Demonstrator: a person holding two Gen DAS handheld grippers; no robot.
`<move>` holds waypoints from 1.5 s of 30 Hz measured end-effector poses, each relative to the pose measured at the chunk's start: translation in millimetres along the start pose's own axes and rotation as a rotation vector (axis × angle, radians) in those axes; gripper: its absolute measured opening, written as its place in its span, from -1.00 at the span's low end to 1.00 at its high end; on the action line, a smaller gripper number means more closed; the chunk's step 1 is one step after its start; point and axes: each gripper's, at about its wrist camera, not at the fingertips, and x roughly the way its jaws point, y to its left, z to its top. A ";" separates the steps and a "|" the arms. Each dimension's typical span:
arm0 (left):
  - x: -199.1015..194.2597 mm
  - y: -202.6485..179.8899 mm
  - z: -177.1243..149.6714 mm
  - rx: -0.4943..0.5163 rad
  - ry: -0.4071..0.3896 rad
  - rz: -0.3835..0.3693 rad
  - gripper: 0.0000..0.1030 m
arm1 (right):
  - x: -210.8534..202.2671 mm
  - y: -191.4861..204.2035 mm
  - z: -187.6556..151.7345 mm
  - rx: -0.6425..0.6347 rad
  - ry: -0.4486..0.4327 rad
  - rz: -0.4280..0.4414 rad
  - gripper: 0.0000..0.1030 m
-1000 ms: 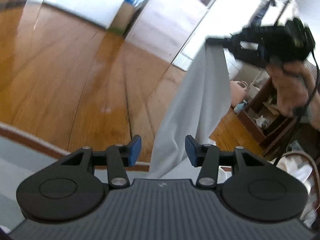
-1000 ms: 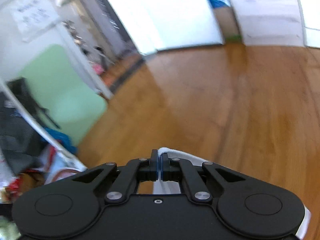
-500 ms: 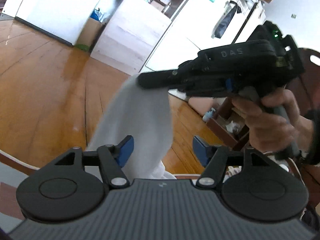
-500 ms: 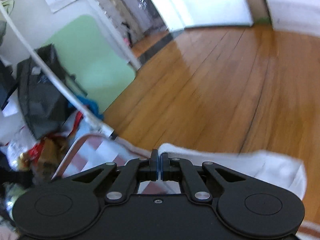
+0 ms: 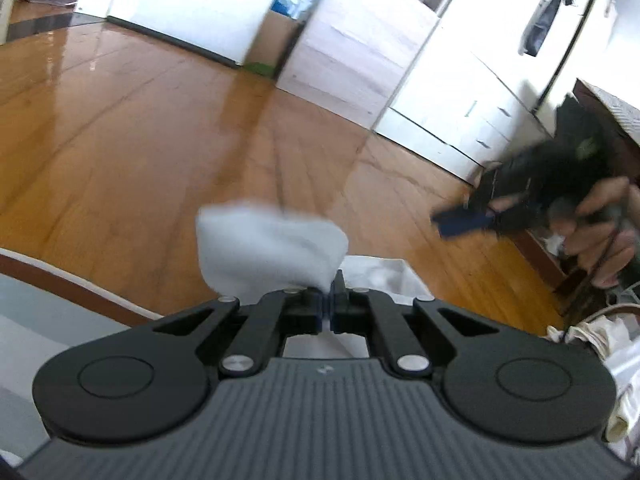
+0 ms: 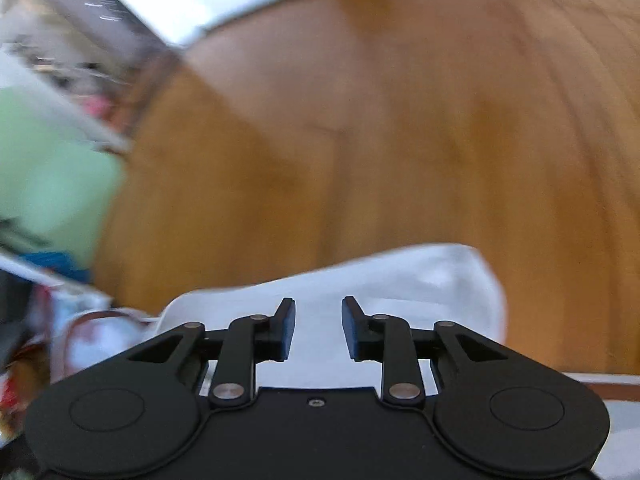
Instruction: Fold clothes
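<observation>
A white garment (image 5: 272, 248) bunches up just past my left gripper (image 5: 329, 312), which is shut on a fold of it. More of the cloth lies flat beyond the fingers. In the right wrist view the same white garment (image 6: 400, 280) spreads below my right gripper (image 6: 319, 328), whose jaws are opening with a gap between the blue pads and nothing pressed between them. The right gripper (image 5: 472, 222) also shows blurred at the right of the left wrist view, held by a hand (image 5: 600, 236), apart from the cloth.
A wooden floor (image 5: 140, 140) stretches ahead to white cabinets (image 5: 460, 92). A rug edge with a brown stripe (image 5: 60, 280) lies at the lower left. A green panel (image 6: 44, 184) and a heap of clutter (image 6: 36, 320) sit at the left of the right wrist view.
My left gripper has gone from open to shut on the garment. My right gripper has let go of the cloth, opened and dropped lower, tilting toward the floor.
</observation>
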 end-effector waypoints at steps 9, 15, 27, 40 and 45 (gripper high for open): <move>-3.8 19.5 0.6 -0.075 -0.019 -0.005 -0.96 | 83.2 -33.7 14.0 -0.045 0.020 -0.360 0.13; -35.7 23.1 11.2 -0.050 -0.187 -0.079 -0.96 | 115.6 -42.8 13.3 -0.147 0.093 -0.420 -0.90; -71.4 68.9 26.6 -0.262 -0.378 -0.187 -0.96 | -101.1 -35.3 -42.3 -0.072 -0.448 -0.310 -0.91; -2.3 51.4 12.1 -0.228 -0.034 -0.066 -0.96 | -79.2 -62.1 -133.8 -0.296 -0.078 -0.660 -0.66; 16.2 50.1 9.9 -0.185 0.036 0.085 -0.95 | -85.0 -10.0 -137.3 -0.530 -0.201 -0.540 -0.44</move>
